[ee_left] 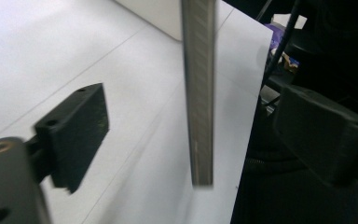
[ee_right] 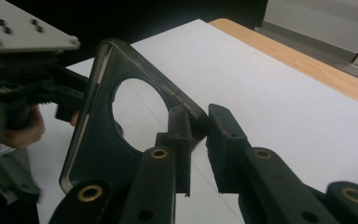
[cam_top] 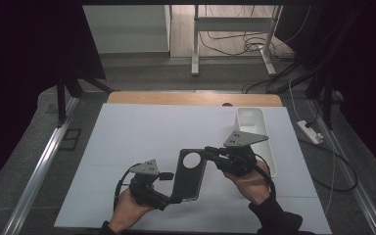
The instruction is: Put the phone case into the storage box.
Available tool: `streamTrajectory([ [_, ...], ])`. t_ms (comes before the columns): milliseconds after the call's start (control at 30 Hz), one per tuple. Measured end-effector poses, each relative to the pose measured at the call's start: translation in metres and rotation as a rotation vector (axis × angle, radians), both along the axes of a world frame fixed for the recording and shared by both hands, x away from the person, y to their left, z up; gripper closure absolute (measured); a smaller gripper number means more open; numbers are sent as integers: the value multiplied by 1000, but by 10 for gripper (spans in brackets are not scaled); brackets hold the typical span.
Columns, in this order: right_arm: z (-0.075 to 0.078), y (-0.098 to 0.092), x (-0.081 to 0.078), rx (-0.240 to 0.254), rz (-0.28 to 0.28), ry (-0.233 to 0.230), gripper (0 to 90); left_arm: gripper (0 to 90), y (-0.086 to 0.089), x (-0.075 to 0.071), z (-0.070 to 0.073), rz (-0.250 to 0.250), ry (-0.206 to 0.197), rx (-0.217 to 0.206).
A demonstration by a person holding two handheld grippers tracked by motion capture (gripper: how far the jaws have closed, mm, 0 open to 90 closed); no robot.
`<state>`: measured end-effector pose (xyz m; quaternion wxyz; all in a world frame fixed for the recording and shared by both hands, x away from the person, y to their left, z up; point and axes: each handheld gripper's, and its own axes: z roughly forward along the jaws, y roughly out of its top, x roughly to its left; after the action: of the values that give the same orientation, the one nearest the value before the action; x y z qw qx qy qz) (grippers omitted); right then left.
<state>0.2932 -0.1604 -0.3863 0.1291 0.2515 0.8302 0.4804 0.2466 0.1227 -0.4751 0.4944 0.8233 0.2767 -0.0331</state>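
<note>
A dark phone case (cam_top: 190,178) with a round camera hole hangs just above the white mat (cam_top: 142,132), between my two grippers. My right gripper (cam_top: 208,152) pinches the case's top right corner; in the right gripper view its jaws (ee_right: 199,140) are shut on the rim of the case (ee_right: 93,140). My left gripper (cam_top: 172,188) sits at the case's lower left edge. In the left gripper view its jaws (ee_left: 198,135) stand wide apart, and the case's edge (ee_left: 198,70) runs between them without touching either pad. The left gripper (ee_right: 51,98) also appears beyond the case in the right gripper view.
A white oblong bin (cam_top: 257,128) stands at the mat's right side, just behind my right gripper. The wooden table edge (cam_top: 176,98) runs along the back. A power strip (cam_top: 309,131) and cables lie on the floor to the right.
</note>
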Motion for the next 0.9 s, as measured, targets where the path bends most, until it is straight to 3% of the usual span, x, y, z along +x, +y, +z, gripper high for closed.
streamTrajectory([
  [200, 3, -10, 4, -8, -28, -7, 791, 30, 16, -7, 2, 74, -62, 31],
  [333, 6, -16, 7, -11, -48, -15, 791, 21, 31, -17, -1, 145, -117, 75],
  [433, 8, -18, 9, -9, -50, -15, 791, 20, 38, -20, -3, 168, -135, 85],
  [667, 16, -26, 17, -15, -69, -26, 790, 0, 64, -34, -7, 258, -148, 106],
  [733, 19, -30, 21, -12, -80, -27, 791, 0, 76, -41, -9, 306, -160, 121],
  [900, 27, -37, 27, -7, -102, -40, 791, 0, 92, -53, -14, 359, -157, 144],
])
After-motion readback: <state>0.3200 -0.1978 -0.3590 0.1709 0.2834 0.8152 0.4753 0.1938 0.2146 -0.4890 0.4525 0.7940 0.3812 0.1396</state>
